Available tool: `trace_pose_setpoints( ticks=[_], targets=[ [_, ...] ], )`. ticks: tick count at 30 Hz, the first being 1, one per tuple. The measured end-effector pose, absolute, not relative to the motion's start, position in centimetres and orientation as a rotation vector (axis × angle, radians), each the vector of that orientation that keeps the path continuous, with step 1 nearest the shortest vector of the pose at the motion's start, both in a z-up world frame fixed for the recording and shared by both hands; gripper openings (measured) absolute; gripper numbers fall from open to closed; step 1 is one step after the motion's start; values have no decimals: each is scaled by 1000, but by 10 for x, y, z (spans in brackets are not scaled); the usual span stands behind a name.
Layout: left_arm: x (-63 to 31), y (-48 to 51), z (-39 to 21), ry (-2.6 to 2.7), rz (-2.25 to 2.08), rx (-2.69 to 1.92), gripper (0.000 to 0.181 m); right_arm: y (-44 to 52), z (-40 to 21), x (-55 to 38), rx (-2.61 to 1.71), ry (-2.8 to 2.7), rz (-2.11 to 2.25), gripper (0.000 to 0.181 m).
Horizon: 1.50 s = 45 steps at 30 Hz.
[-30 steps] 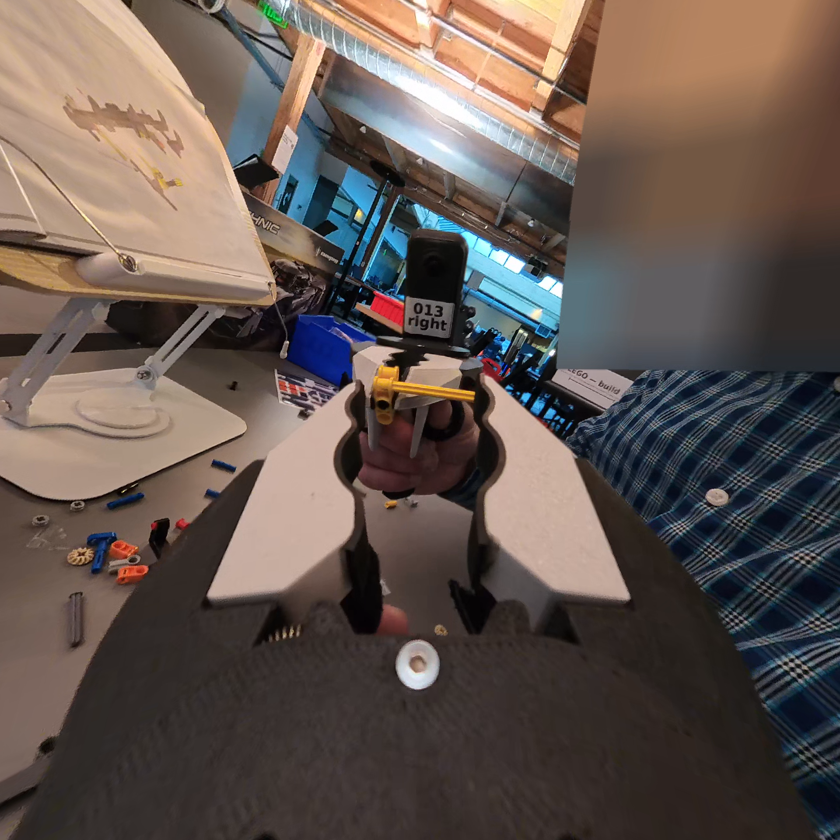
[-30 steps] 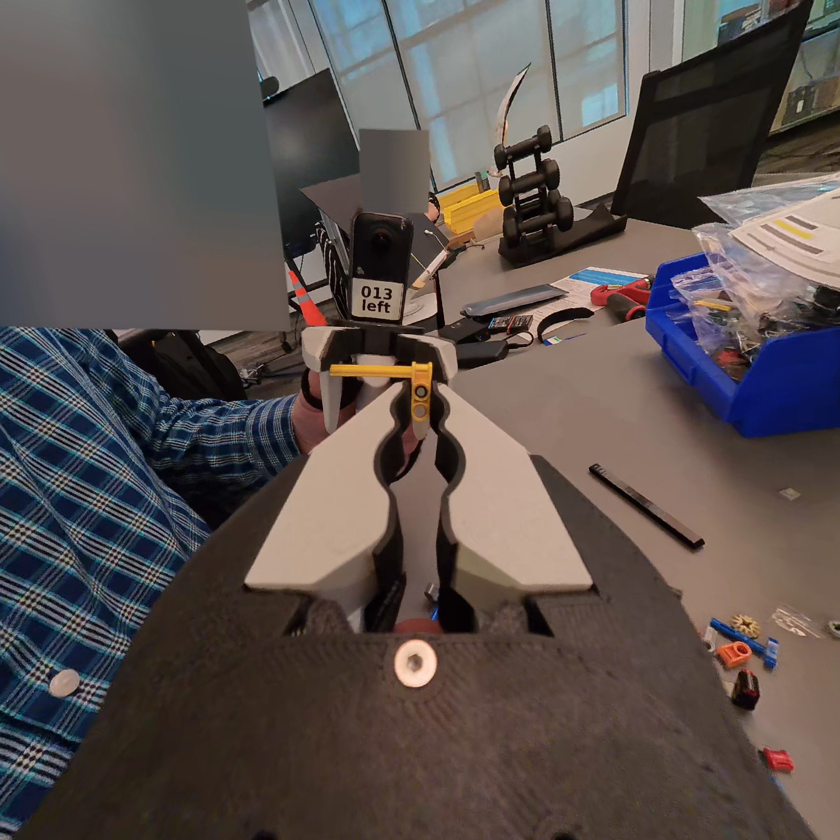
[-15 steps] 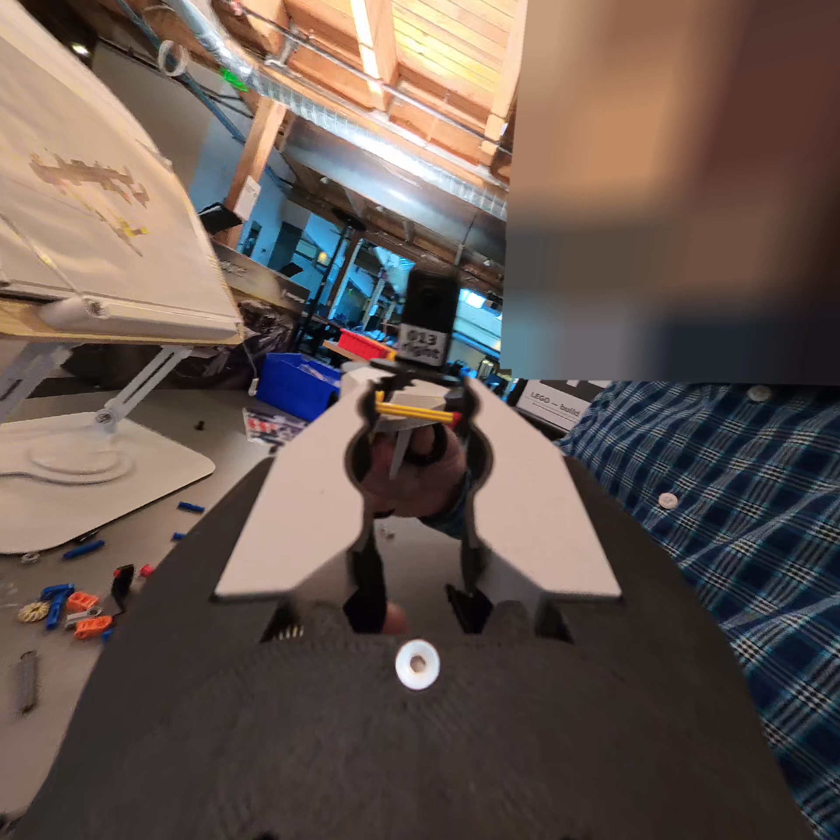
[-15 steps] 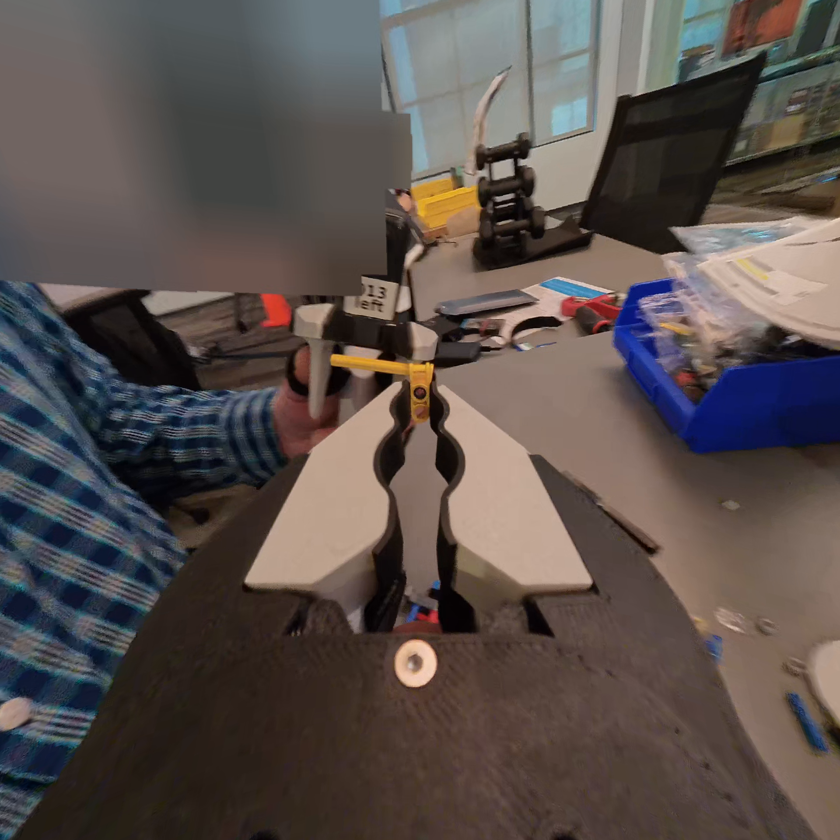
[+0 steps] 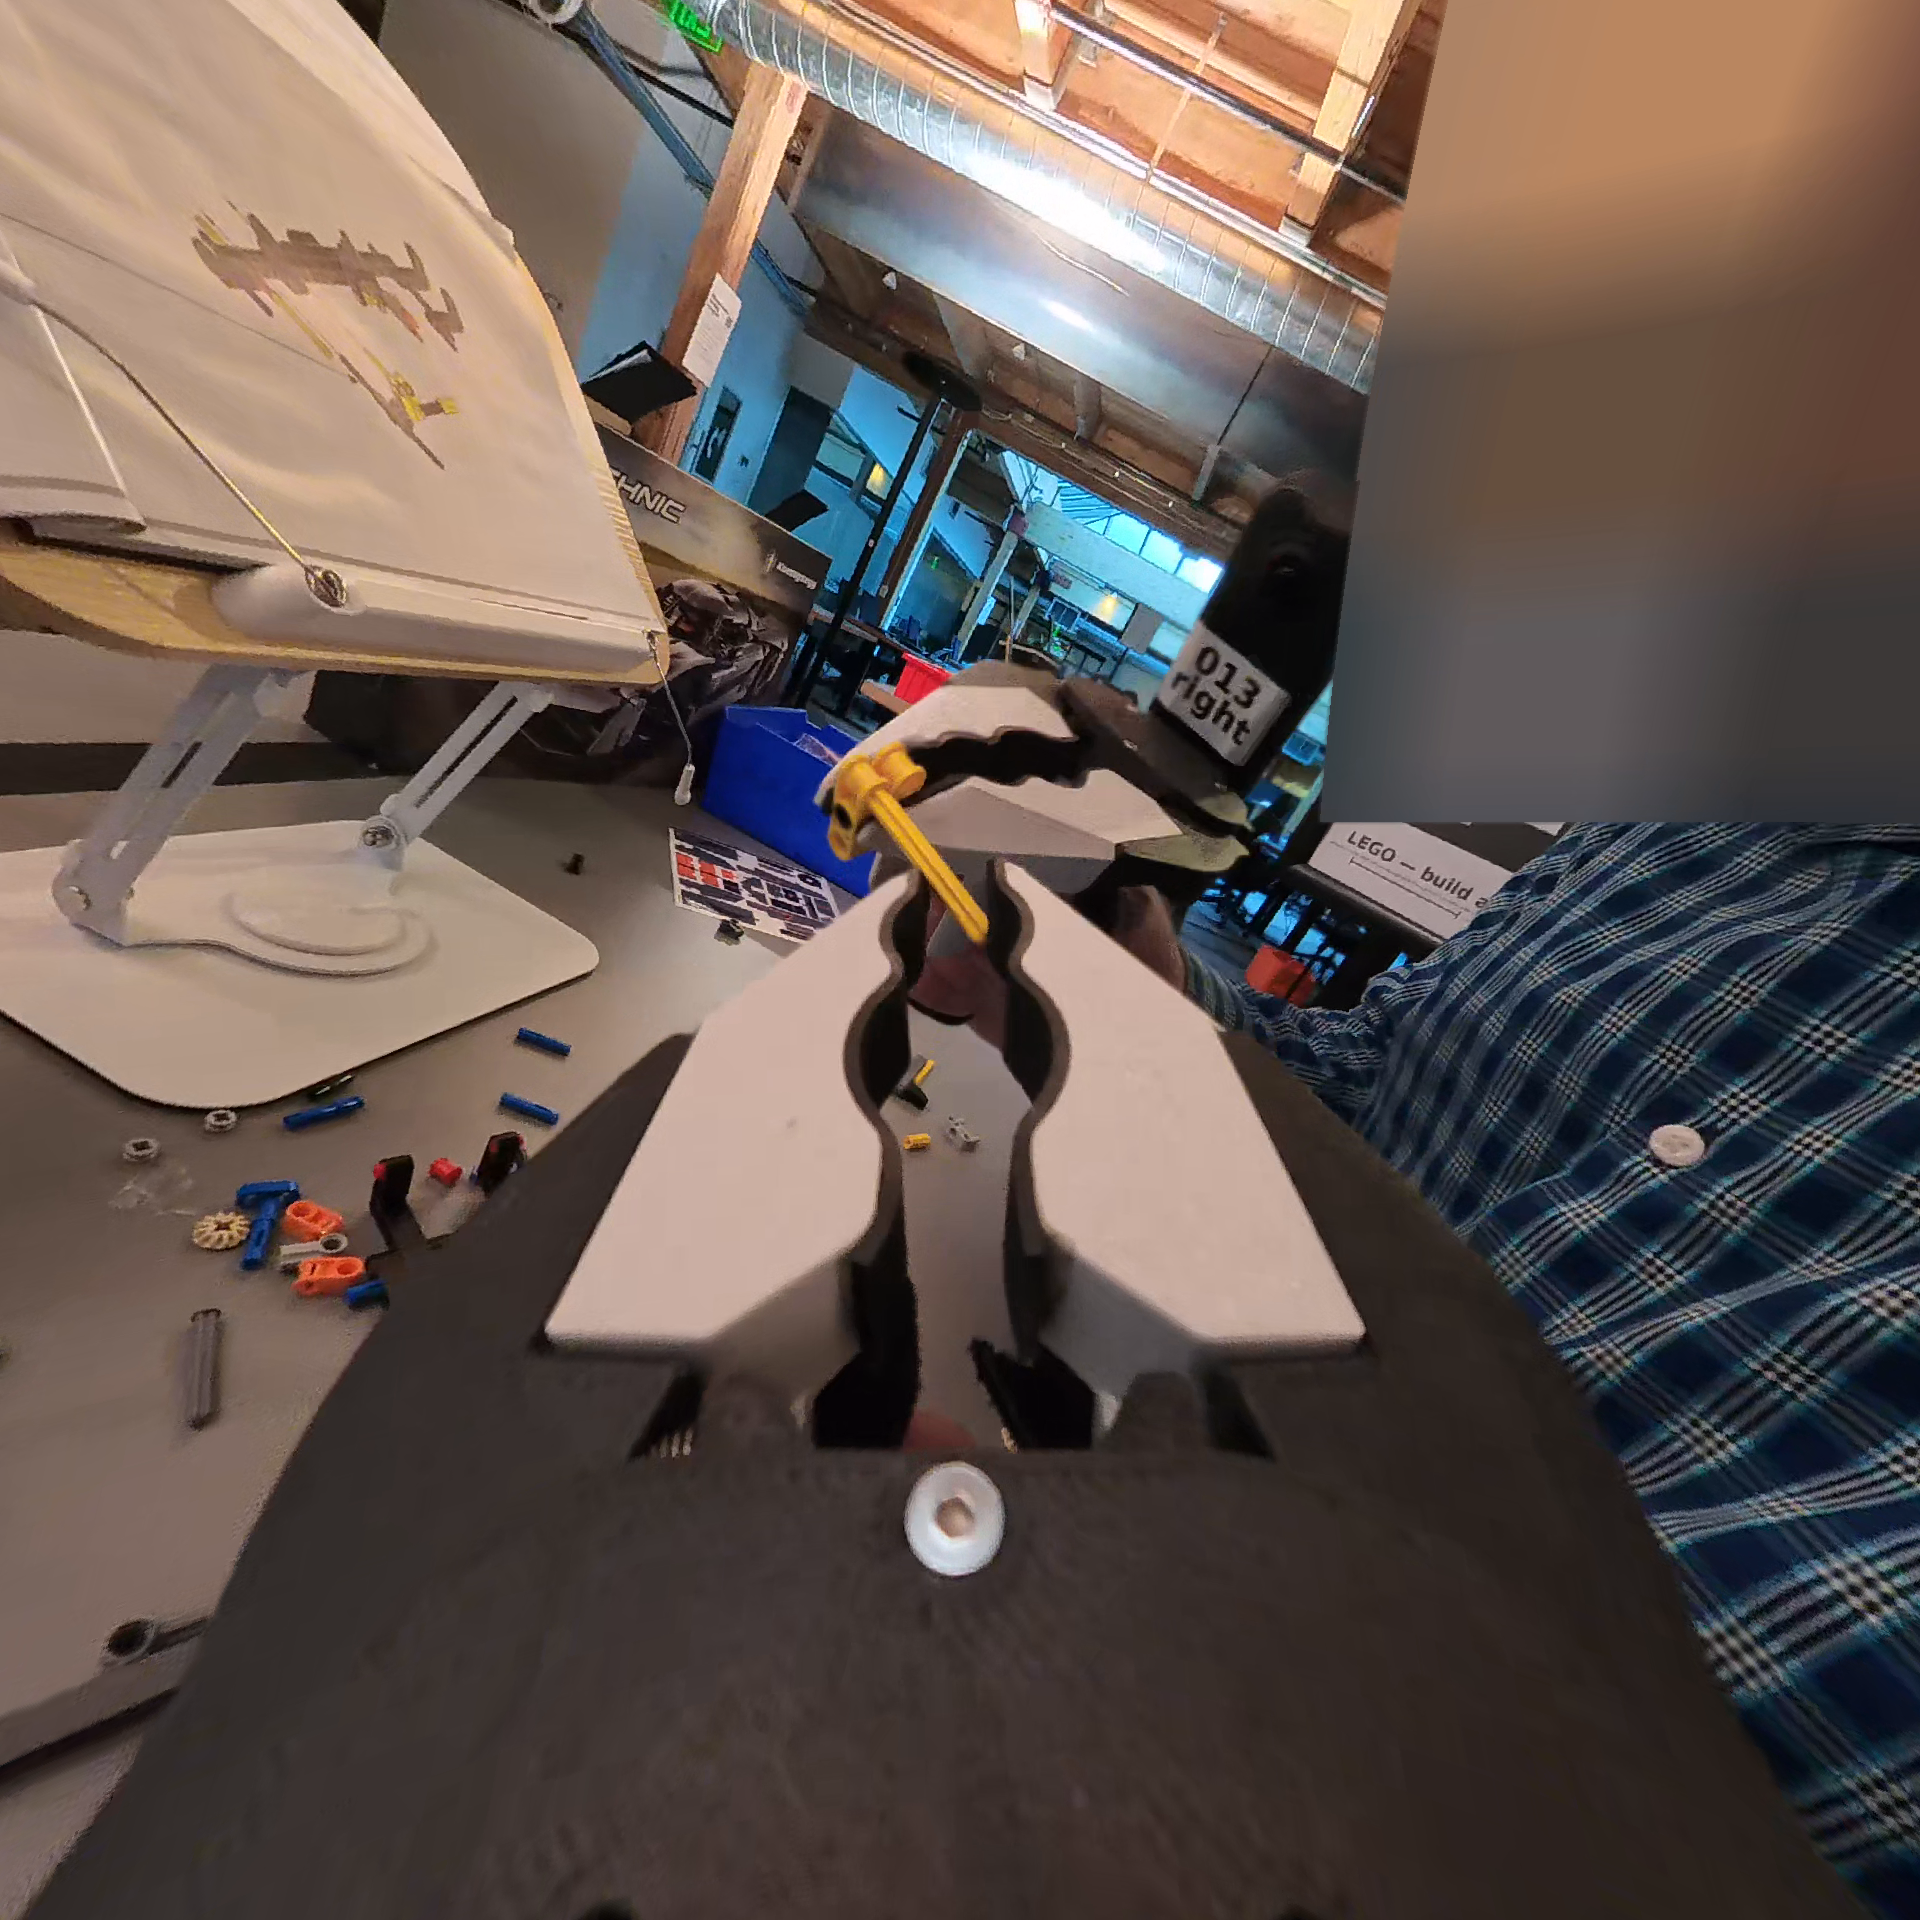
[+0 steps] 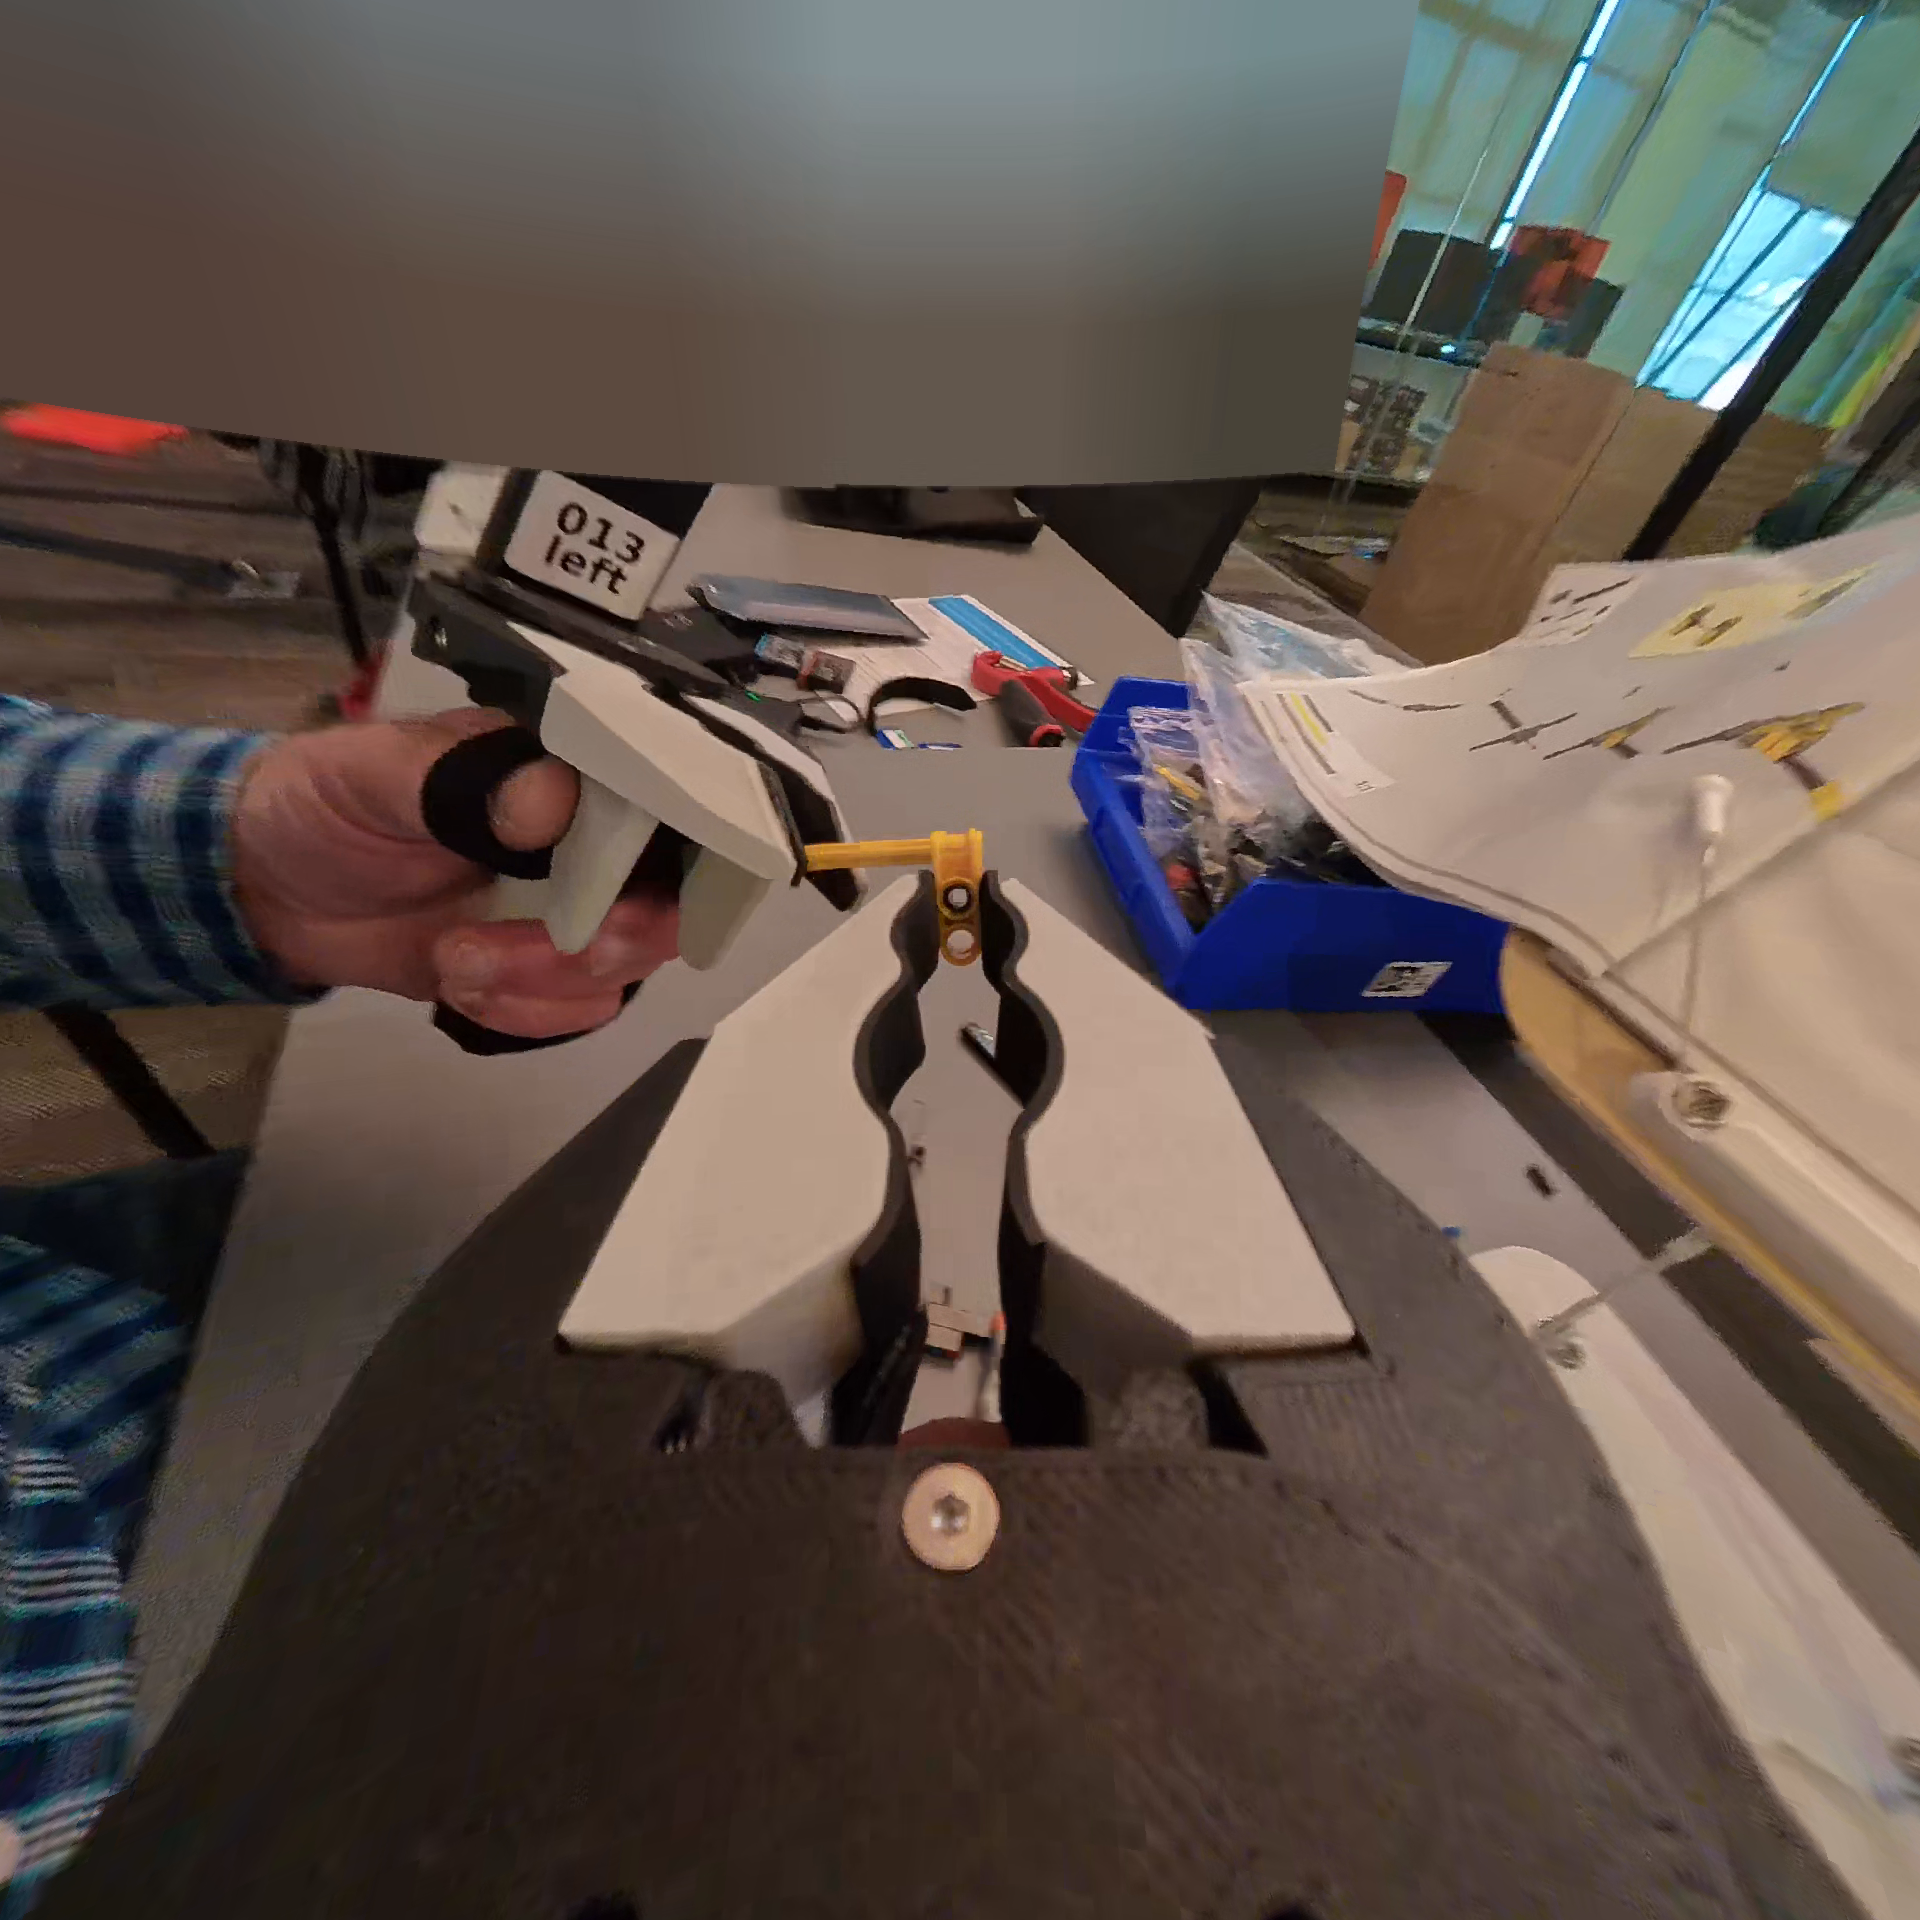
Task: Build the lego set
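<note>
A yellow axle (image 6: 868, 854) is plugged into a small yellow connector (image 6: 958, 906), and both are held in the air above the grey table (image 6: 416, 1122). My right gripper (image 6: 961, 891) is shut on the connector. My left gripper (image 5: 954, 883) is shut on the free end of the axle (image 5: 935, 868). The two grippers meet tip to tip at an angle. The right gripper also shows in the left wrist view (image 5: 868, 800), and the left gripper in the right wrist view (image 6: 821, 878), gripped by a hand (image 6: 395, 862).
An instruction booklet (image 5: 312, 364) rests on a white stand (image 5: 260, 935) at the left. A blue bin (image 6: 1299, 935) holds bagged parts. Loose small pieces (image 5: 312, 1226), a grey pin (image 5: 203, 1366) and a sticker sheet (image 5: 748, 883) lie on the table. A plaid sleeve (image 5: 1662, 1143) is close by. The tips of both grippers are at nearly the same place. Left tips and right tips are each some 25 cm from the grey pin (image 5: 203, 1366).
My left gripper's fingers have closed from wide apart onto the axle. Both grippers have swung round, so the axle now points slantwise toward the left gripper.
</note>
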State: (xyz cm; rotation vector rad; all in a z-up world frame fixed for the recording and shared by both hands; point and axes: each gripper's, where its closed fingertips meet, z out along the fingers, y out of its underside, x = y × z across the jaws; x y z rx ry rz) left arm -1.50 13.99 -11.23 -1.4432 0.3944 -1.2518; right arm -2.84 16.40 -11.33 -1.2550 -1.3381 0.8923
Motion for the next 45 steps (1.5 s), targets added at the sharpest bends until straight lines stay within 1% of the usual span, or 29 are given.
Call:
trace_pose_setpoints(
  ticks=[6, 17, 27, 39, 41, 45],
  targets=[
    [-15, 140, -118, 358, -1323, -1435, 3, 162, -112, -28, -1196, -1396, 721, 6],
    [-13, 142, -125, 372, -1272, -1499, 1, 160, -114, -28, -1067, -1532, 406, 5],
    [-8, 143, -134, 401, -1272, -1636, 1, 161, -122, -24, -987, -1687, 290, 5],
    [-6, 146, -139, 347, -1310, -1684, 1, 164, -129, -23, -1030, -1713, 337, 5],
    [-7, 147, -144, 362, -1275, -1711, 3, 167, -136, -25, -1107, -1709, 425, 5],
    [-12, 147, -151, 427, -1127, -1741, 2, 161, -135, -29, -1095, -1683, 475, 9]
  ],
)
